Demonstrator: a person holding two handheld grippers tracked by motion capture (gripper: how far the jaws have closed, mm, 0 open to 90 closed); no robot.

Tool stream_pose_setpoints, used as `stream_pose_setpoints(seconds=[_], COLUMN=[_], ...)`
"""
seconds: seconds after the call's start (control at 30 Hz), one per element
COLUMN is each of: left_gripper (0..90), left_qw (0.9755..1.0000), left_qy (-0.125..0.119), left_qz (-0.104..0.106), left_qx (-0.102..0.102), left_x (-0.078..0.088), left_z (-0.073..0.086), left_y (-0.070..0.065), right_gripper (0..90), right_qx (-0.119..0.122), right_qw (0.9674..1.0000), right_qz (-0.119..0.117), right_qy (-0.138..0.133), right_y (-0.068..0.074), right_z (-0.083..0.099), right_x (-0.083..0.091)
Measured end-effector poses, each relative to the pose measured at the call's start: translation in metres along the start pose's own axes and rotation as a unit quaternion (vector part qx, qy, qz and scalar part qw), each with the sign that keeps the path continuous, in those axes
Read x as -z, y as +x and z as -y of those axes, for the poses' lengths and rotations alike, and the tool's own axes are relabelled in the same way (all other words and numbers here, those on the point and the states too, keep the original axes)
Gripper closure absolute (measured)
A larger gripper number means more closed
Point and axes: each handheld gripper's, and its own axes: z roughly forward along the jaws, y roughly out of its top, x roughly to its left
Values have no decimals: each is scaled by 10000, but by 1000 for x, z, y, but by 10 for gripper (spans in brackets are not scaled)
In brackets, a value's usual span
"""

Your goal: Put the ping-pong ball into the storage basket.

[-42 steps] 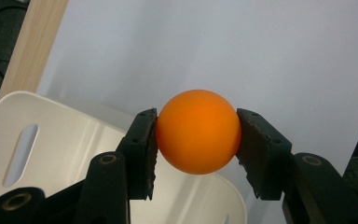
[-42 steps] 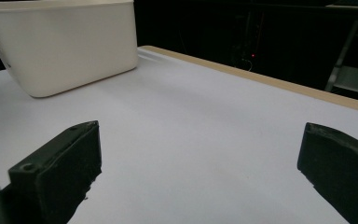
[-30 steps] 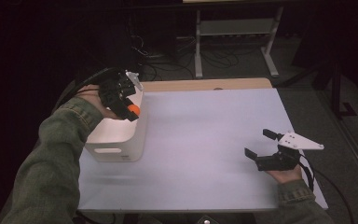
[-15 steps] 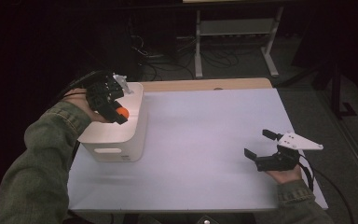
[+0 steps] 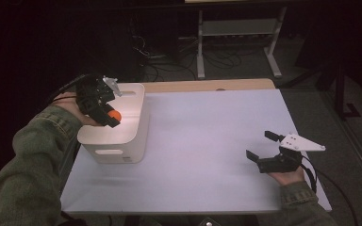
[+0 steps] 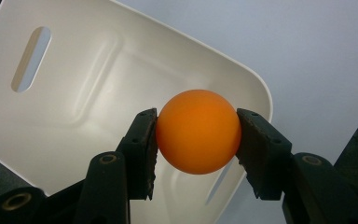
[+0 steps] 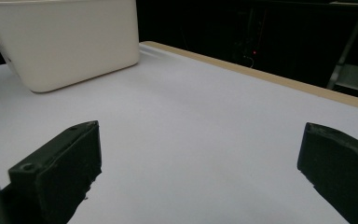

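Over the open top of the white bin [image 5: 122, 141] at the left side of the table [image 5: 207, 141], the left gripper [image 5: 109, 117] holds a small orange ball [image 5: 115, 115], its two black jaws clenched on opposite sides of the sphere. In the left gripper view the ball [image 6: 198, 131] sits squarely between the pads [image 6: 145, 144], gripped across its widest part, with the bin's pale floor [image 6: 88, 93] and a slotted handle hole beneath and behind it; nothing else lies in the part of the bin seen there. The ball looks smooth, matte and rigid, most likely a hollow table-tennis ball, so it should be very light and a little slippery, and it will roll or bounce as soon as it is free. The sound hold is the one shown: across the middle, pads facing each other; a grip off that line would probably squirt it out, and hard squeezing could dent a thin shell. Let go from this height, it would likely bounce inside the bin, though the tall walls should keep it in. The right gripper [image 5: 266, 150] rests low at the near right of the table, well apart from the bin, jaws spread wide and holding nothing, as the right gripper view confirms with bare white tabletop between them.
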Motion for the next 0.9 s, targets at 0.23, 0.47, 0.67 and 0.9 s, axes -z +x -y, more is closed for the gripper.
stream_pose_setpoints(seconds=[0.23, 0.47, 0.67, 0.9], left_gripper=[502, 502, 502, 502], left_qw=[10000, 10000, 9999, 9998], left_qy=[15, 29, 37, 59], left_qz=[26, 77, 115, 169], left_qx=[-51, -22, 2, -17], left_x=[-7, -15, -21, -28], left_z=[0, 3, 2, 0], left_y=[-2, -2, -2, -2], right_gripper=[0, 0, 0, 0], right_qx=[3, -13, -2, -4], right_qw=[10000, 10000, 10000, 10000], right_qz=[2, -10, -14, -15], right_qy=[-14, 0, 9, 14], right_y=[0, 0, 0, 0], right_z=[0, 0, 0, 0], right_x=[0, 1, 0, 0])
